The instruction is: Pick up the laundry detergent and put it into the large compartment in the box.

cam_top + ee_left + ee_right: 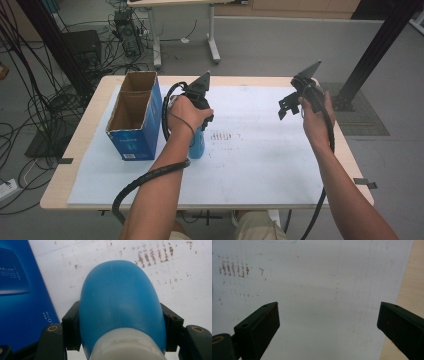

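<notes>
A blue plastic bottle (pixel 198 146) with a white neck stands on the white sheet just right of the open blue carton (pixel 134 131). My left gripper (pixel 202 124) comes down on it from above, under the person's left hand. In the left gripper view both black pads (pixel 71 326) press the sides of the bottle (pixel 120 297), so my left gripper (pixel 120 323) is shut on it. My right gripper (pixel 289 106) hangs above the right part of the sheet. Its jaws stand wide apart in the right gripper view, with nothing between them (pixel 328 317).
The blue carton (pixel 20 302) has two empty compartments and sits close to the bottle's left. The wooden table (pixel 85 125) carries a white sheet (pixel 260 155) with rust-coloured marks (pixel 223 136) near its middle. Beyond the table the floor holds cables and a black frame post (pixel 372 55).
</notes>
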### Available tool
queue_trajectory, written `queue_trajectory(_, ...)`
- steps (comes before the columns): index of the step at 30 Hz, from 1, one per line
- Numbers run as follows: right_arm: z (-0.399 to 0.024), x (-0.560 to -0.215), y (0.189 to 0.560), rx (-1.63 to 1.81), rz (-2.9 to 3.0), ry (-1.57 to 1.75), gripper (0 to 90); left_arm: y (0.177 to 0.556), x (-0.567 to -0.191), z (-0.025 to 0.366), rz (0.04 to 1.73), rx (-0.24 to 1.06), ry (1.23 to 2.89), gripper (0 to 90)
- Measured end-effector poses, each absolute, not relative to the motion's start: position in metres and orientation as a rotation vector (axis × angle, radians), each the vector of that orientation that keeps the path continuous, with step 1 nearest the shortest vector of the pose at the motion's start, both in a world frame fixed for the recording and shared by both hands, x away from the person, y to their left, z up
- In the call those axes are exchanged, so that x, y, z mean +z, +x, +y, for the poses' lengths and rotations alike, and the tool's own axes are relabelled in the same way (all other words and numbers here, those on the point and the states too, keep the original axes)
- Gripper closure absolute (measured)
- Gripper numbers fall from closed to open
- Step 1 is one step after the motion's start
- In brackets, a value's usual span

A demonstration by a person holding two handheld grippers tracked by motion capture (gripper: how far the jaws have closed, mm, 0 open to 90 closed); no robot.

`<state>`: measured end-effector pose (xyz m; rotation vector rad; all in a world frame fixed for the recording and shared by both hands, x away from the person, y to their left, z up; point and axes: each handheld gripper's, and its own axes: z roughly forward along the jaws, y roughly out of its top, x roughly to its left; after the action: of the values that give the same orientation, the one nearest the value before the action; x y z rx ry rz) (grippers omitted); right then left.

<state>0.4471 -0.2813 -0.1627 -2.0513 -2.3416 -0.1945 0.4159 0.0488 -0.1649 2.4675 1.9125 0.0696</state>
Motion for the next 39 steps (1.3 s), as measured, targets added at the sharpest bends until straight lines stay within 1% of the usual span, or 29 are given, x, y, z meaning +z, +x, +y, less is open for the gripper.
queue_trajectory(39, -0.2815, -0.1647, 0.4475, -0.189, -2.334, -2.056, 4.3, 0.4152, -0.1649, 0.0492, 1.915, 0.078, 2.461, 36.2)
